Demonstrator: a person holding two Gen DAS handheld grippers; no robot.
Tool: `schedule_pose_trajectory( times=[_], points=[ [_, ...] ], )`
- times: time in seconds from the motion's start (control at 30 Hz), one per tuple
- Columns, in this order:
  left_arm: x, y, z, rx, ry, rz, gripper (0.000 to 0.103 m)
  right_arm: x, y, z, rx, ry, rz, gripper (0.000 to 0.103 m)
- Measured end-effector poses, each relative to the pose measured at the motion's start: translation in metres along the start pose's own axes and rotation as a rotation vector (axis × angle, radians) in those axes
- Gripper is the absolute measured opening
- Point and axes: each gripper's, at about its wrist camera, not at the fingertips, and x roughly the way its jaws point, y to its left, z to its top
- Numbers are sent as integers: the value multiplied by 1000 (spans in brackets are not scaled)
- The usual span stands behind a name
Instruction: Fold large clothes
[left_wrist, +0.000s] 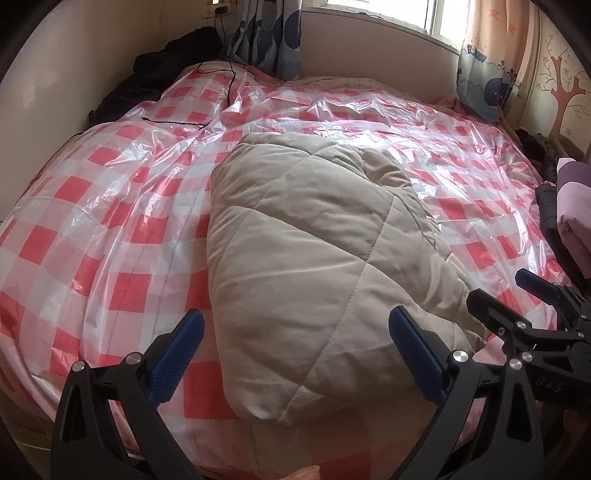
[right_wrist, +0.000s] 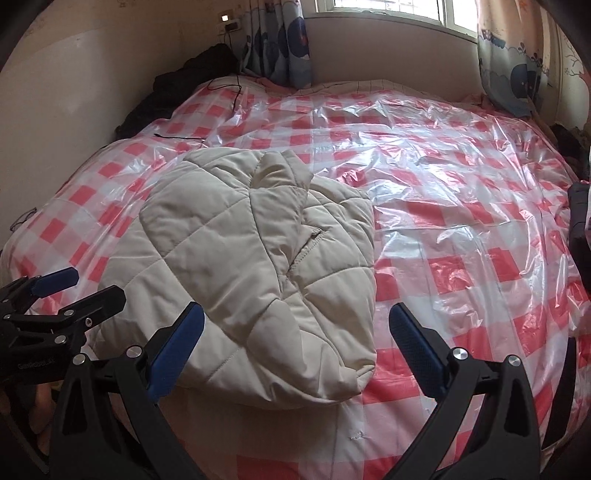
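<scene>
A beige quilted padded jacket (left_wrist: 306, 229) (right_wrist: 255, 254) lies folded into a compact bundle on the bed near its front edge. My left gripper (left_wrist: 295, 325) is open, its blue-padded fingers spread on either side of the bundle's near end, holding nothing. My right gripper (right_wrist: 295, 321) is also open and empty, hovering over the bundle's near right corner. In the left wrist view the right gripper (left_wrist: 498, 295) shows at the right edge, open. In the right wrist view the left gripper (right_wrist: 74, 291) shows at the left edge, open.
The bed is covered by a clear plastic sheet over a red-and-white checked cloth (left_wrist: 110, 229) (right_wrist: 461, 229). A black cable (left_wrist: 225, 92) trails across the far left. Dark clothing (left_wrist: 155, 70) is heaped by the wall. Folded purple and dark garments (left_wrist: 569, 206) sit at the right edge.
</scene>
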Motion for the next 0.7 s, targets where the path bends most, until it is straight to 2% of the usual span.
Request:
schedule_pose_trajectory(
  times=[0.17,0.3,0.5,0.63,0.7],
  points=[
    [-4,-6,2,11,-7,7,96,2,3,-1,-12,10,-14,97],
    [-3,-3,2,6,-4,19,96,-3,9,-1,-42,-43,-36,97],
    [-6,8,3,-17,-12,33,96,-10,19,3,-47,-92,22,97],
    [-7,13,2,-28,-12,44,96,-18,31,7,-94,-138,-37,97],
    [-6,14,3,-31,-1,44,96,-18,32,7,-90,-140,-29,97]
  ],
)
